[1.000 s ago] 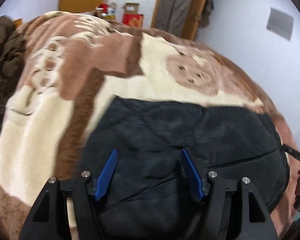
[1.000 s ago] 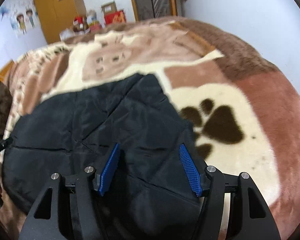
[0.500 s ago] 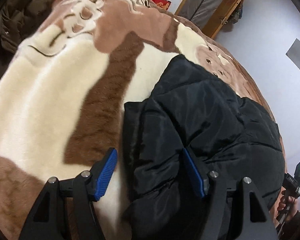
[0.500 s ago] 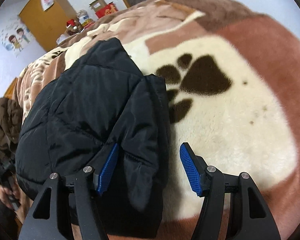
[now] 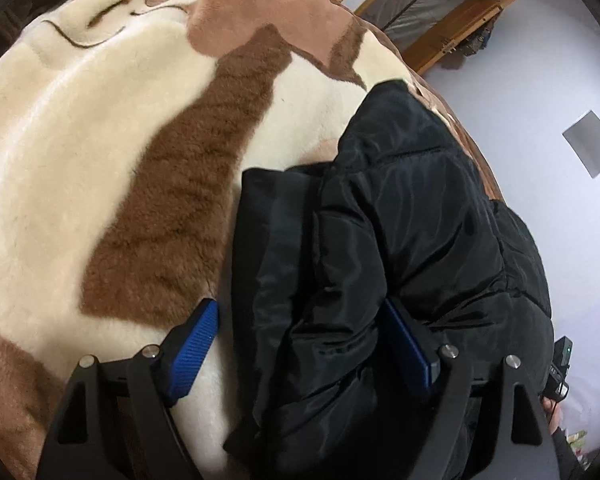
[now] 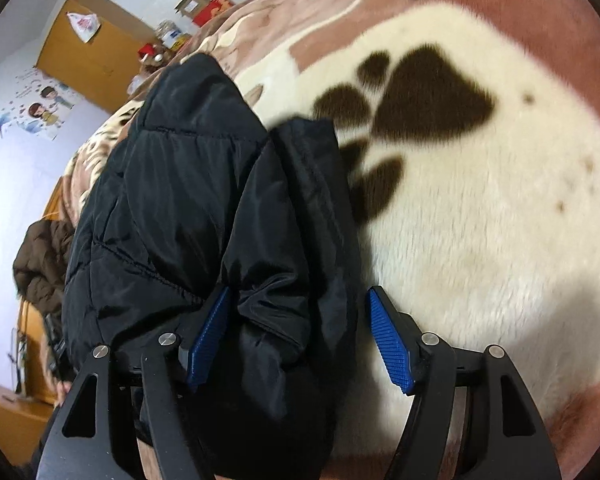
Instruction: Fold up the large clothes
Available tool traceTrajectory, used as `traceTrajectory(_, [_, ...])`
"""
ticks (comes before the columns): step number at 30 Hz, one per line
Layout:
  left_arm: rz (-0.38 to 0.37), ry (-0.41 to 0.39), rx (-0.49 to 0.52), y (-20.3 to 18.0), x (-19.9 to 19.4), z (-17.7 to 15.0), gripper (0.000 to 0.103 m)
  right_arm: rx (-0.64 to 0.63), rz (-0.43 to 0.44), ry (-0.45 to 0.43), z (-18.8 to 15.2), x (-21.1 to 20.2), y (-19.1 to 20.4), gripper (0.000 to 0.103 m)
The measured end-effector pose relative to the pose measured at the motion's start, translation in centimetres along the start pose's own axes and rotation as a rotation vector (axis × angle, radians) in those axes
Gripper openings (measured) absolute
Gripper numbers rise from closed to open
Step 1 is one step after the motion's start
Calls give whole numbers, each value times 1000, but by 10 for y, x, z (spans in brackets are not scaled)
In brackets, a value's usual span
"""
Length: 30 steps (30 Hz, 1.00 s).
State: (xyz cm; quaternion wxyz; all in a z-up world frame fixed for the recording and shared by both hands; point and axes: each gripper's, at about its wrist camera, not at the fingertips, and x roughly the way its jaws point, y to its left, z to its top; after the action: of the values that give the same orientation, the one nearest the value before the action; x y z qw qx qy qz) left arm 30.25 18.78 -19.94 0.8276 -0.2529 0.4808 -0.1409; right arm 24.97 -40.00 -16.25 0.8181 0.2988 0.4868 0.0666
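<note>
The padded jacket [image 5: 400,240] lying between the blue-ribbed fingers [image 5: 194,346] of the left claw [image 5: 300,344] is plain glossy black. Left of that claw the plush blanket [image 5: 80,140] is cream with brown and pinkish-tan patches. Ahead and right of the right claw [image 6: 300,336] it is cream with a dark brown paw print [image 6: 416,100] and a reddish-brown border.

A black quilted puffer jacket [image 5: 412,240] lies on the bed, over a plush cream-and-brown blanket [image 5: 100,152]. Its shiny fabric is stitched into padded panels and creased into bunched folds. One flat edge is doubled under the puffier layer, and the near end of the jacket [image 6: 204,200] is gathered into a thick bundle.
</note>
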Motion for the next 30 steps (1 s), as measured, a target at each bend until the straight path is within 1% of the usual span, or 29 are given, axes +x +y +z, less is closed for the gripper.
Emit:
traceTrajectory(7, [10,43,8,-8,23,18,95,-40,14,39,24,25,9,68])
traceTrajectory(10, [-1,42,0,-7,22,16,95,-29,37,49,24,28,6,68])
traceTrajectory(14, [-43,32,-9,-3,20,7,92,-30,88,71,19,24,-1,62])
traceTrajectory(15, [-53,31,-8,-2,20,6,91,-28,103,75,18,24,-4,62])
traceTrajectory(18, [-50,39,-1,-1,23,10,90,-32,117,83,27,30,-9,62])
traceTrajectory(19, [-42,41,9,-3,24,12,87,-43,112,82,29,31,-9,59])
traceTrajectory(20, [-36,41,22,-7,25,14,85,-50,114,79,31,32,-7,55])
traceTrajectory(21, [-33,38,32,-9,24,13,82,-49,116,75,31,32,-7,53])
traceTrajectory(23, [-28,31,37,-13,25,13,80,-55,113,65,30,31,-7,49])
traceTrajectory(26, [-29,17,39,-14,24,12,74,-52,110,46,28,28,-6,47])
traceTrajectory(28, [-24,8,45,-18,22,11,68,-44,107,37,26,25,-5,45])
traceTrajectory(30, [-19,4,47,-23,22,12,63,-44,99,30,19,29,10,42])
